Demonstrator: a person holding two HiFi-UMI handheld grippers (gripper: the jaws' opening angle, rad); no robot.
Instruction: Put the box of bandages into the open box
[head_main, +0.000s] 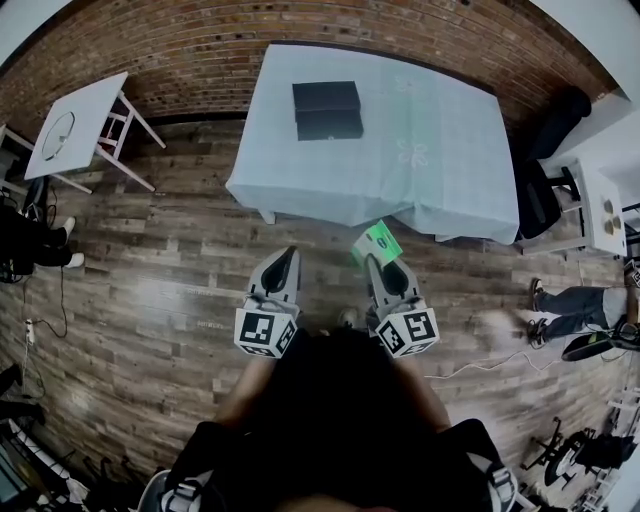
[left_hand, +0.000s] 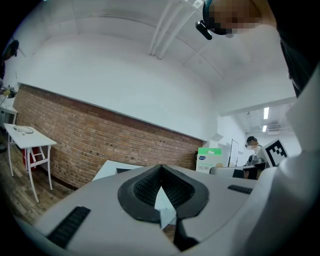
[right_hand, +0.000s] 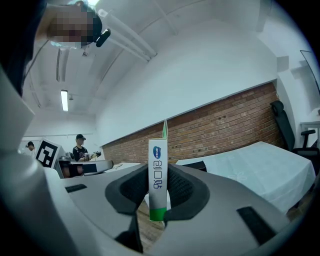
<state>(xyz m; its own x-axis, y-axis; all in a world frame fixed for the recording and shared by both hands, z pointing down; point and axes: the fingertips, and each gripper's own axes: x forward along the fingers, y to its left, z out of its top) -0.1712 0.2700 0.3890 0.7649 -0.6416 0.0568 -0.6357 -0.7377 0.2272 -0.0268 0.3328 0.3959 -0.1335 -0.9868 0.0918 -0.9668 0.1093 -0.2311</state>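
Note:
My right gripper (head_main: 372, 258) is shut on the box of bandages (head_main: 377, 242), a thin white and green carton; in the right gripper view the box of bandages (right_hand: 158, 176) stands upright, pinched between the dark pads. The left gripper (head_main: 290, 256) hangs beside it over the wooden floor, shut with nothing between its jaws (left_hand: 161, 190). Ahead, the open box (head_main: 327, 109), black and in two halves, lies on the table (head_main: 440, 170) with a pale green cloth. Both grippers are short of the table's near edge.
A white side table (head_main: 78, 125) stands at the far left by the brick wall. A black office chair (head_main: 540, 195) and a white desk (head_main: 605, 200) are at the right. A person's legs (head_main: 570, 305) rest on the floor at right, cables nearby.

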